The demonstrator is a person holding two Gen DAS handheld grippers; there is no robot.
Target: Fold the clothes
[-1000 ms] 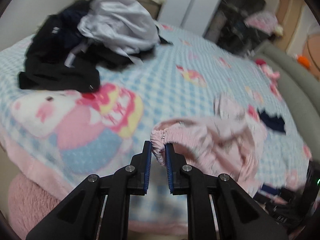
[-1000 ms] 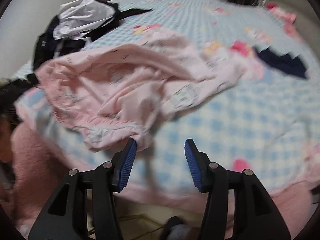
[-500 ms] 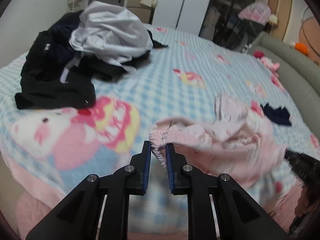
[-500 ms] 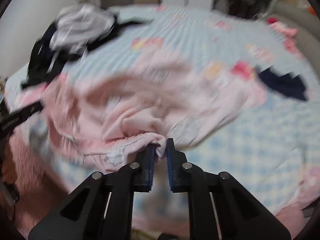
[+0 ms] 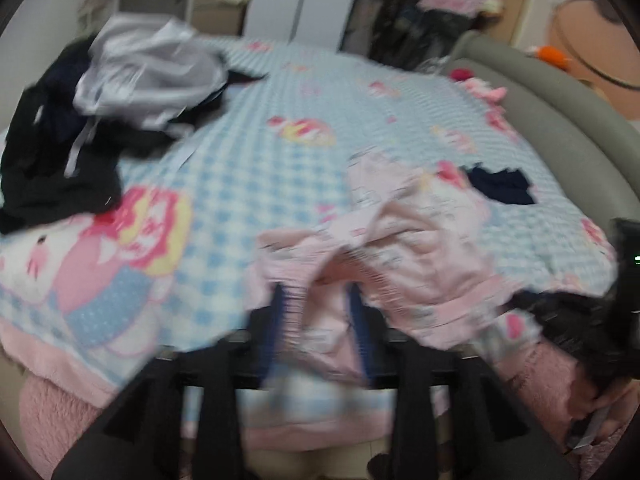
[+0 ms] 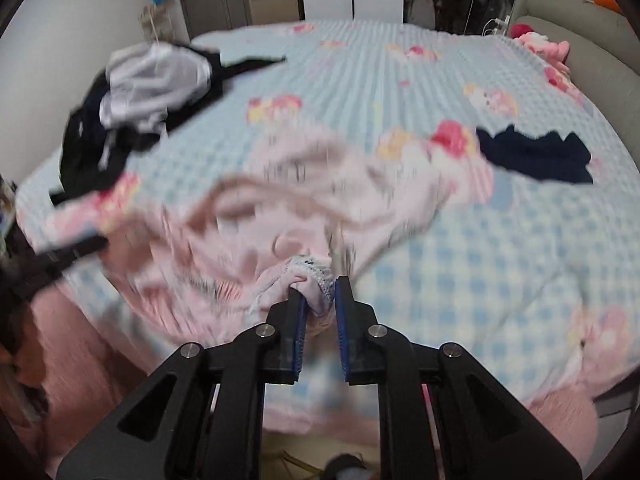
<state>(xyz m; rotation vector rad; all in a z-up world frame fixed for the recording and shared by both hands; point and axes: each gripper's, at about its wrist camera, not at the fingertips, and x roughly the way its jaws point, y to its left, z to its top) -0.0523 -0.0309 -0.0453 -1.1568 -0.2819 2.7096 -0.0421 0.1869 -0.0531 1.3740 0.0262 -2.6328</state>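
Left view: my left gripper point(image 5: 316, 312) was spread fairly wide, pink garment point(image 5: 404, 252) draped between the fingers (blurred), so it could slide off the bed point(image 5: 260, 168) edge. Right view: my right gripper point(image 6: 319, 294) was nearly closed, pinching the garment's hem point(image 6: 310, 276); a thin bite could slip.

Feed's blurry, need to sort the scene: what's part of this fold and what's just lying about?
In the job: pink garment, right gripper shut on its edge, left gripper open.
Lying about: dark pile, navy item, pink toy.
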